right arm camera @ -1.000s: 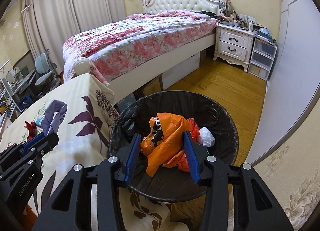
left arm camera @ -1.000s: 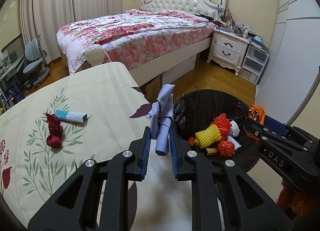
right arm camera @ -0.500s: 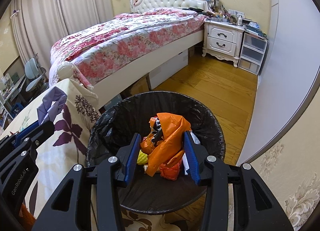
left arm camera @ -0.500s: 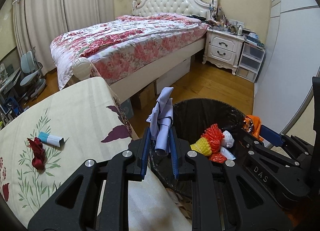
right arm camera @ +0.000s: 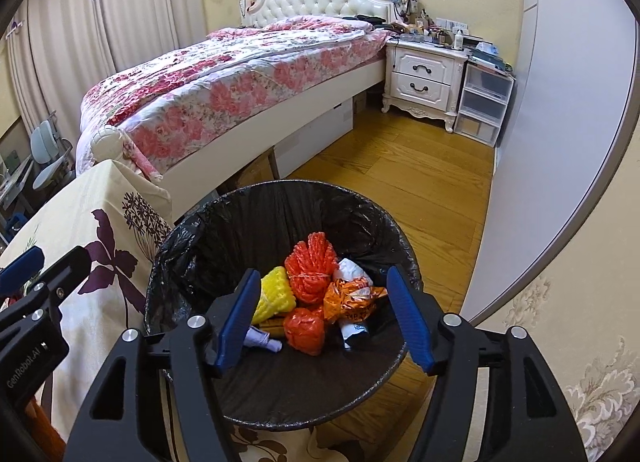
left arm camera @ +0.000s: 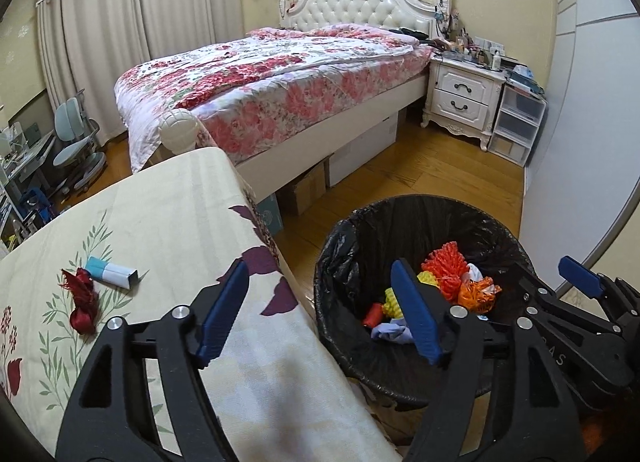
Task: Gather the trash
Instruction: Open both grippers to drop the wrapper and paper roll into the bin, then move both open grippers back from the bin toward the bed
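The trash bin (right arm camera: 276, 222), lined with a black bag, stands on the wood floor just beside the table (left arm camera: 168, 198) and now holds the orange plastic bag (right arm camera: 352, 298) and the pale lavender wad (left arm camera: 390, 332), alongside yellow and orange foam netting. A second ago the lavender piece was pinched in the left gripper (left arm camera: 320, 312) and the orange bag in the right gripper (right arm camera: 322, 318); both have since dropped into the bin. The left jaws are opening, with nothing between them, and hang over the table edge and the bin rim. The right jaws are likewise opening, empty, directly above the bin contents. Judgement: both releases succeeded, and nothing hangs on the rim. Outstanding items remain on the table: a red crumpled scrap (left arm camera: 82, 304) and a small blue-and-white box (left arm camera: 112, 271), lying just beside each other, well apart from the bin. The collection is therefore incomplete; the next step would likely be a reach back toward those two pieces.
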`<state>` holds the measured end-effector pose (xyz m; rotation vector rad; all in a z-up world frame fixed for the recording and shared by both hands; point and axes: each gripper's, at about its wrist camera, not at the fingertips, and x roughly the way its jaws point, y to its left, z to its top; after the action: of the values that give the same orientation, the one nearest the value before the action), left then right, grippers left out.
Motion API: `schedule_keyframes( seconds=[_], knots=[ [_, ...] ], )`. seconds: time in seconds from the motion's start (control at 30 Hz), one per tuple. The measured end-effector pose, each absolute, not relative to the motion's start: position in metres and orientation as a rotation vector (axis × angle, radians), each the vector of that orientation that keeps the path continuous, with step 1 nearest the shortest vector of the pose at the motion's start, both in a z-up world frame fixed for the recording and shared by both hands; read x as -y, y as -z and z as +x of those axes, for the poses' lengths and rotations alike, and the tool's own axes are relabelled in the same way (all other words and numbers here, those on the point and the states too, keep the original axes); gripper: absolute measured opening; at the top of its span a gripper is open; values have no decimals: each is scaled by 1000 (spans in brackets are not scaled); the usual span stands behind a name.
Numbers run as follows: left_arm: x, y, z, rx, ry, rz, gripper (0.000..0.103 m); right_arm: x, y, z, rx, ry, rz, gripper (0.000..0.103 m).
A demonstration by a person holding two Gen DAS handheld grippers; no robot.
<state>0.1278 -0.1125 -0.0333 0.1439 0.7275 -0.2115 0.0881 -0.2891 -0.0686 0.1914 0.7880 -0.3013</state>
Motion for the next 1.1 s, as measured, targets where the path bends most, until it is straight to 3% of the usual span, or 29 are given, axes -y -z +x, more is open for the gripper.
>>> schedule_keyframes(
  seconds=[0.2,0.77,1.1],
  knots=[
    [93,31,126,-733,165,139,82,276,62,86,-772,291,174,76],
    [-26,37,127,-762,-82,111,82,174,63,106,-806,50,112,76],
    [-73,53,161,-894,-97,13,55,133,63,118,-820,-41,75,76]
  ],
)
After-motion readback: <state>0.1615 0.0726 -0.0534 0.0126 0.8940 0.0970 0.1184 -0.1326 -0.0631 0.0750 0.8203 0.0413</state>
